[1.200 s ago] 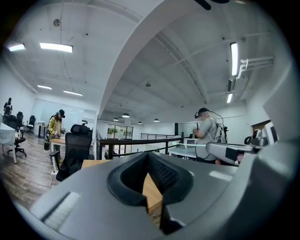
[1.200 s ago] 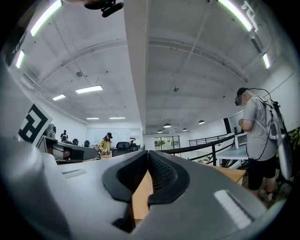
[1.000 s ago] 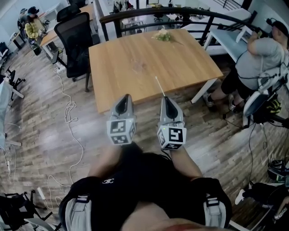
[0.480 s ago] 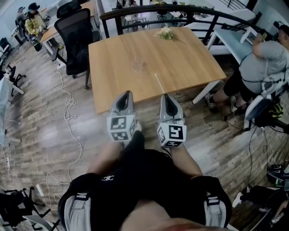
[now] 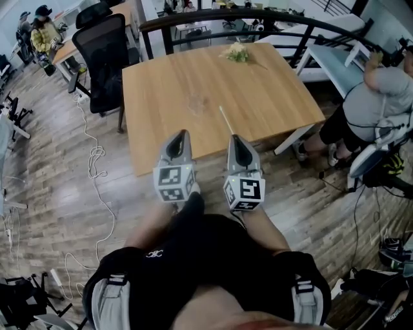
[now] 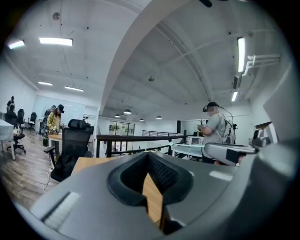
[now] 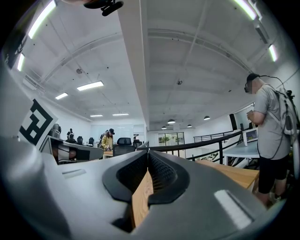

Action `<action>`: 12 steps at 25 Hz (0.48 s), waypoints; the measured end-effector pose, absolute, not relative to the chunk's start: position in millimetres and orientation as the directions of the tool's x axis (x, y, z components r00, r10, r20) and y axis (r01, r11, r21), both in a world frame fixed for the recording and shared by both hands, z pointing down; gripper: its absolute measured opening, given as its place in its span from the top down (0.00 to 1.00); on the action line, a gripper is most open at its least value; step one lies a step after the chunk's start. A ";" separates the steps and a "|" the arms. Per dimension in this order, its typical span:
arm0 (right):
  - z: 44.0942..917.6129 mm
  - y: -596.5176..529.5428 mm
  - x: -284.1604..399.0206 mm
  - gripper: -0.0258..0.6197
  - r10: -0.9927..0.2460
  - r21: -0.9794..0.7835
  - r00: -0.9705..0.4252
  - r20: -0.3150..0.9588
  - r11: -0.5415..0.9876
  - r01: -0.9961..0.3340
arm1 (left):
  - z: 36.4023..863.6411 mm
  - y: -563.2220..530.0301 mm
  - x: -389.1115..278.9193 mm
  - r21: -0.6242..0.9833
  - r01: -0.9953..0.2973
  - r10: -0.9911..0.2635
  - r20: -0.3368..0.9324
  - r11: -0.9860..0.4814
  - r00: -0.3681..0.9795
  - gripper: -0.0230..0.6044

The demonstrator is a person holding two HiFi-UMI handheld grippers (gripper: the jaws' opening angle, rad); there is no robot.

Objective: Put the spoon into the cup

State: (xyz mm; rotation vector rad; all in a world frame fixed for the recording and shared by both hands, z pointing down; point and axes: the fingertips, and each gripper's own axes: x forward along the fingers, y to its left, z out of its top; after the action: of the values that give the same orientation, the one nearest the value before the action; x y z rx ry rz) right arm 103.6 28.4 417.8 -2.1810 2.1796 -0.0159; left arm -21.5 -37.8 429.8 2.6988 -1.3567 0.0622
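Observation:
On the wooden table stands a clear glass cup, faint against the wood near the middle. A thin pale spoon lies to its right, pointing toward the table's near edge. My left gripper and right gripper are held side by side at the table's near edge, short of both objects. The left gripper and right gripper each have their jaw tips meeting, with nothing between them. The gripper views show only a strip of tabletop past the jaws, not the cup or spoon.
A small bunch of flowers lies at the table's far edge. A black office chair stands at the left, a black railing behind. A person stands at the right by a white desk. Cables trail on the floor.
The table has drifted slightly left and nearer in the head view. Both grippers keep the same pose, side by side and shut. A foot now shows below the left gripper.

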 end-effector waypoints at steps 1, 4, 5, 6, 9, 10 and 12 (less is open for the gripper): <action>417.9 19.6 104.2 0.95 -1.000 -0.045 -0.003 -0.031 0.004 -0.999 | 430.2 -46.2 -20.2 0.092 -0.803 -0.798 0.092 -0.589 0.596 0.94; 416.7 -10.4 106.7 0.95 -1.000 -0.036 -0.013 -0.026 0.014 -0.999 | 429.7 -74.0 -18.0 0.101 -0.806 -0.801 0.092 -0.583 0.592 0.94; 416.3 -21.6 107.3 0.95 -1.000 -0.035 -0.017 -0.024 0.018 -0.999 | 429.2 -84.3 -17.9 0.103 -0.808 -0.803 0.091 -0.581 0.589 0.94; 415.7 -33.0 107.6 0.95 -1.000 -0.034 -0.020 -0.022 0.021 -0.999 | 428.4 -94.9 -18.0 0.104 -0.809 -0.805 0.091 -0.578 0.586 0.94; 412.8 -66.3 106.7 0.95 -0.999 -0.033 -0.027 -0.018 0.028 -0.999 | 425.8 -128.9 -19.5 0.108 -0.812 -0.808 0.091 -0.573 0.582 0.94; 412.0 -77.3 106.1 0.95 -1.000 -0.031 -0.027 -0.015 0.028 -0.999 | 425.0 -140.7 -20.1 0.109 -0.812 -0.808 0.093 -0.573 0.582 0.94; 410.9 -100.1 105.3 0.95 -1.000 -0.027 -0.025 -0.008 0.025 -0.999 | 423.5 -164.6 -20.2 0.114 -0.810 -0.805 0.096 -0.575 0.585 0.94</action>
State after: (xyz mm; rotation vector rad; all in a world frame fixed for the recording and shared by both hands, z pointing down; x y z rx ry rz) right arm 105.3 -100.1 410.9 -2.1766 2.2314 -0.0215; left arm -20.2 -164.6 423.5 2.6653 -1.3672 0.0497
